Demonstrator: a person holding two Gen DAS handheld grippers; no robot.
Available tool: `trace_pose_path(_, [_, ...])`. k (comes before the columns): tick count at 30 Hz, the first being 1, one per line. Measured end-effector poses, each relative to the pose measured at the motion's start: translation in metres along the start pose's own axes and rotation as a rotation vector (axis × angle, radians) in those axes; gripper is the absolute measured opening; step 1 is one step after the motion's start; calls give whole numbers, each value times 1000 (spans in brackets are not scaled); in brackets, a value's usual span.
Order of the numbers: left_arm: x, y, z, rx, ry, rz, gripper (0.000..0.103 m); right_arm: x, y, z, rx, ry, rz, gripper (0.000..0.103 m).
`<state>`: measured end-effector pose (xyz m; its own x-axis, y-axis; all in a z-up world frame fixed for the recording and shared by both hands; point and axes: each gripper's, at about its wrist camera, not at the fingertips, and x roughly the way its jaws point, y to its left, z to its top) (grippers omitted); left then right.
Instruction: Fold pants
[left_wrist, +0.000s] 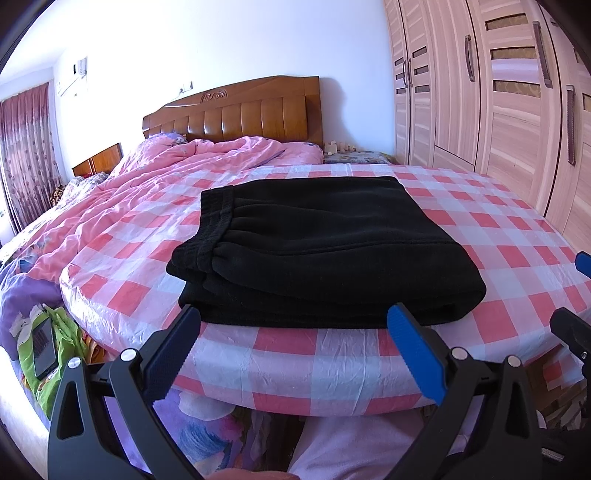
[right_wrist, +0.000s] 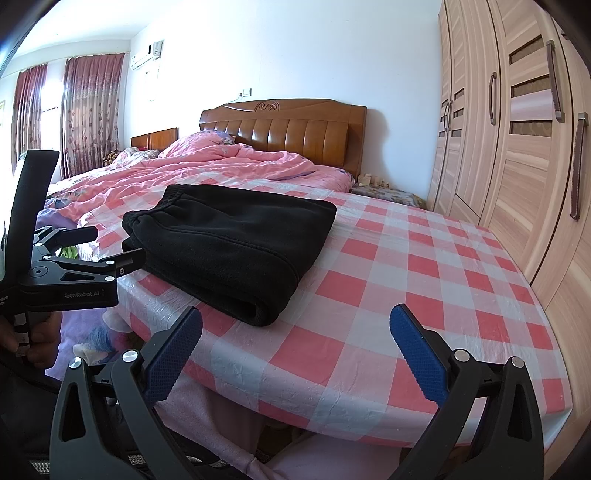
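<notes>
A: Logging item one: black sweatpants (left_wrist: 325, 251), folded into a compact rectangular stack, elastic waistband on the left, doubled fold edge on the near side. Location: near-left part of the checked surface, close to its near edge.

B: Task status?

A: Judged largely complete. Several layers sit squared on one another and no leg hangs loose. At most a final smoothing or squaring may be left; nothing in view demands it.

B: Item two, tools?

A: Left gripper (left_wrist: 295, 354): fingers spread wide, holding nothing, poised just before the stack's near edge, apart from the cloth. Right gripper (right_wrist: 295, 354): fingers likewise wide and empty, over bare cloth to the right of the stack. A hand (right_wrist: 33, 339) holding the left tool shows at the left edge of the right wrist view.

B: Surface?

A: Pink-and-white checked cover (left_wrist: 480, 229), glossy and slightly crinkled, stretched over the near end of a bed.

B: Room contents?

A: Rumpled pink quilt (left_wrist: 177, 166) at far left; wooden headboard (left_wrist: 236, 114) against the far white wall; light wood wardrobe (right_wrist: 517, 147) with long handles on the right; patterned maroon curtains (right_wrist: 92, 110) and a wall air conditioner (right_wrist: 147, 55) at far left. Phone (left_wrist: 44, 347) lying on green fabric at lower left, beside the checked surface.
</notes>
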<state>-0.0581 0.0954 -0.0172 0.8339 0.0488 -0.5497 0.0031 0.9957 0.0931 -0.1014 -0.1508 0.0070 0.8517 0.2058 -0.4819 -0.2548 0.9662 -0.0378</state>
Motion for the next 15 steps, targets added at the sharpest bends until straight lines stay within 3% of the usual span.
trace_pose_path(15, [8, 13, 3, -55, 30, 27, 101, 2, 4, -2, -9, 15, 13, 98])
